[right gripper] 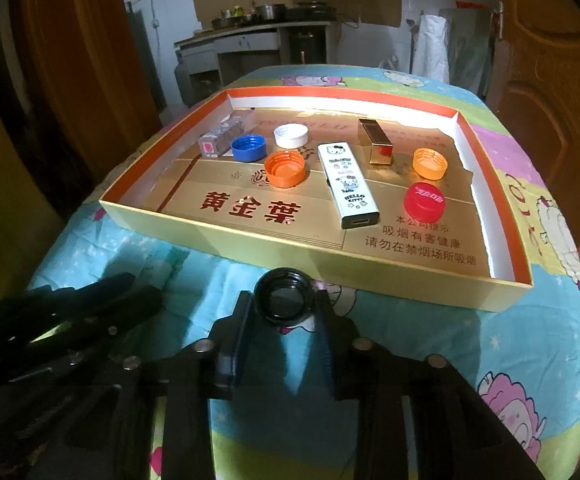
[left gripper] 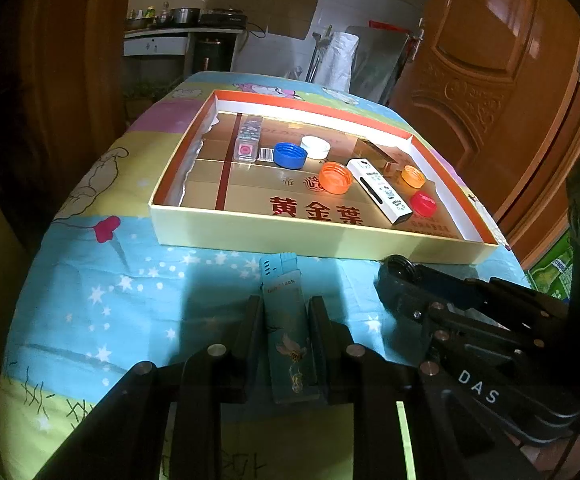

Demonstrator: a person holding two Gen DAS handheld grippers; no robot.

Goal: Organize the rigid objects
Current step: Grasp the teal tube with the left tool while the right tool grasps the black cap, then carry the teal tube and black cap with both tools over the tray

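A pale blue lighter (left gripper: 286,312) lies on the patterned cloth, just in front of the gold box (left gripper: 310,236). My left gripper (left gripper: 286,308) is shut on the lighter, one finger along each long side. A black bottle cap (right gripper: 284,298) sits open side up near the box's front wall (right gripper: 290,256). My right gripper (right gripper: 284,312) is shut on the cap, its pads against both sides. In the left wrist view this cap (left gripper: 400,265) shows at the tip of the right gripper (left gripper: 394,280), to the right of the lighter.
Inside the box lie a blue cap (right gripper: 249,148), a white cap (right gripper: 291,135), two orange caps (right gripper: 285,168) (right gripper: 430,163), a red cap (right gripper: 425,201), a white cartoon-print lighter (right gripper: 348,184), a gold case (right gripper: 376,141) and a clear lighter (right gripper: 218,138). Wooden doors (left gripper: 490,60) stand close on the right.
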